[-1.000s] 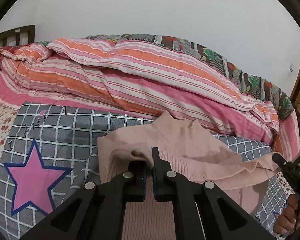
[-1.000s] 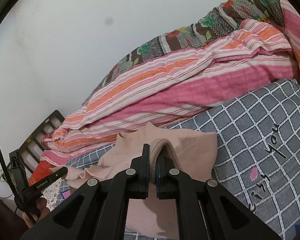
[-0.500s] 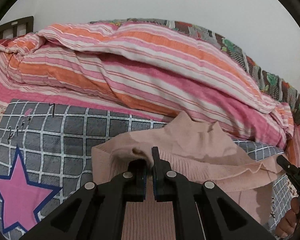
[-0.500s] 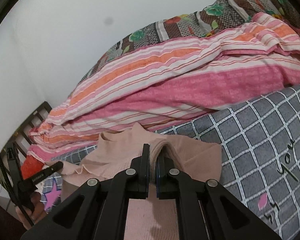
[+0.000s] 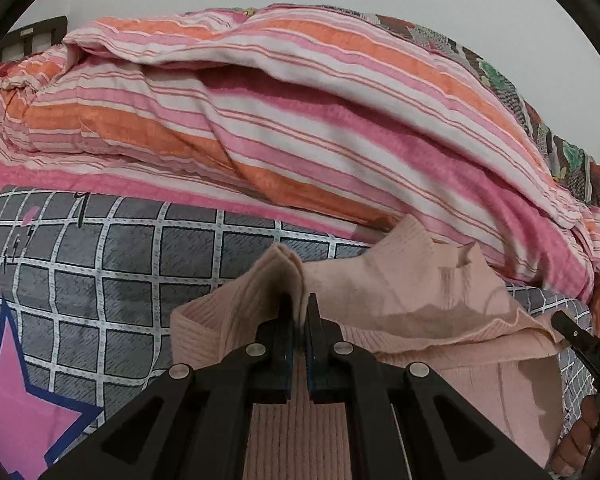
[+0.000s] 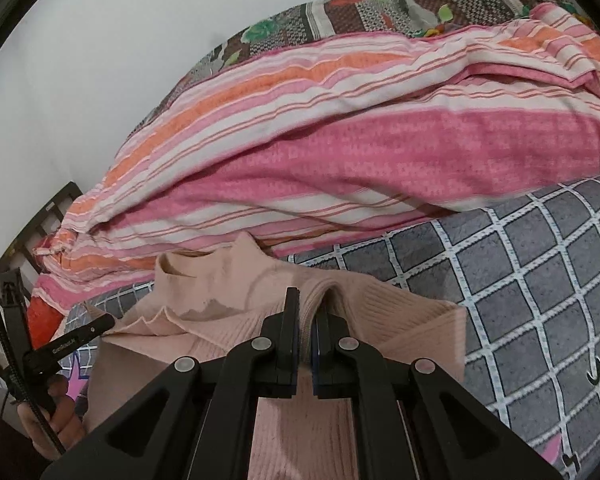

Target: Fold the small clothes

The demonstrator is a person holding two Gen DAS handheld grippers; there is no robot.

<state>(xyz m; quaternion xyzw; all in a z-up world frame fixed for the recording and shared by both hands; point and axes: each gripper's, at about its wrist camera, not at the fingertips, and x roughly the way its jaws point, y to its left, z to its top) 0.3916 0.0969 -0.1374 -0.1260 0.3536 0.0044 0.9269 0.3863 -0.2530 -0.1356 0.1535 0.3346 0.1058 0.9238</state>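
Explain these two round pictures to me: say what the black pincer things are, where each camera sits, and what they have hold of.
There is no robot here. A person holds a two-finger gripper in each hand, and each gripper carries a wide-angle camera looking forward along its fingers; hence the round, bent pictures.

One picture comes from the left gripper, the other from the right gripper. Each gripper is also visible at the edge of the other's picture, with some of the person's hand below it.

Both are shut on a fold of the same pink ribbed sweater, one at each side, with its collar pointing away. The sweater lies over a grey checked bedsheet with a pink star printed on it. Behind is a bunched striped quilt in pink, orange and white, a floral blanket behind that, then a plain wall.
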